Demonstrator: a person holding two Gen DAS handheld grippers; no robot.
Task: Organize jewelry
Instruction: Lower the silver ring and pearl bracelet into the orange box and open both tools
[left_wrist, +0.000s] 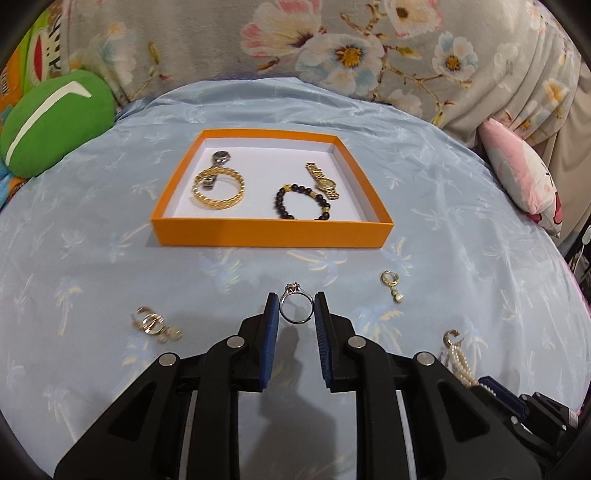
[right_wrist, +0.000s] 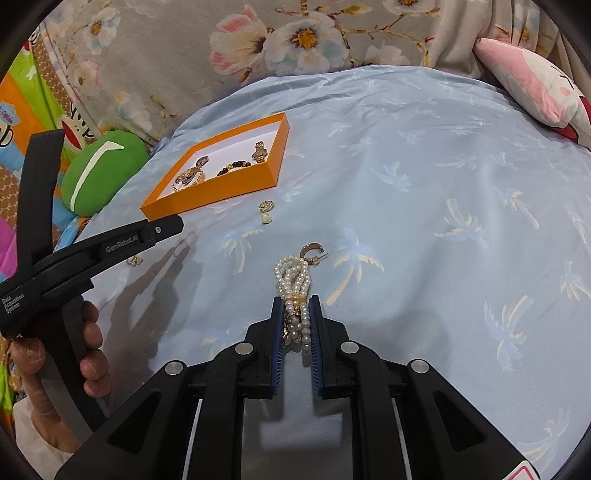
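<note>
Left wrist view
Left tool (left_wrist: 296, 308): my blue-padded fingers are clamped on the thin silver ring with a small clear stone (left_wrist: 295, 305), held upright, stone on top.
Tray: the shallow orange cardboard box with a white floor (left_wrist: 271, 230) lies ahead on the pale blue palm-print bedsheet (left_wrist: 461, 221).
Inside the box: a gold chain-link bangle (left_wrist: 218, 189) lies over a grey-faced watch (left_wrist: 218, 164) on the left; a dark bead bracelet with gold beads (left_wrist: 300, 202) and a gold link watch (left_wrist: 322, 181) lie on the right.
Loose pieces: a gold interlocking-loop earring (left_wrist: 153, 325) lies on the sheet at the left, a gold hoop earring with a pearl drop (left_wrist: 391, 285) at the right.

Right wrist view
Right tool (right_wrist: 297, 314): my fingers are pressed onto a bundle of white pearl strands bound by a gold band (right_wrist: 293, 284), which is over the sheet.
Beside it: a gold half-hoop earring (right_wrist: 312, 252) sits just beyond the pearls.
Left side: my hand (right_wrist: 88, 347) grips the other tool's black handle; I cannot tell its finger state from here.
Background: a green cushion with a white stripe (right_wrist: 105, 170) lies beyond the box.
</note>
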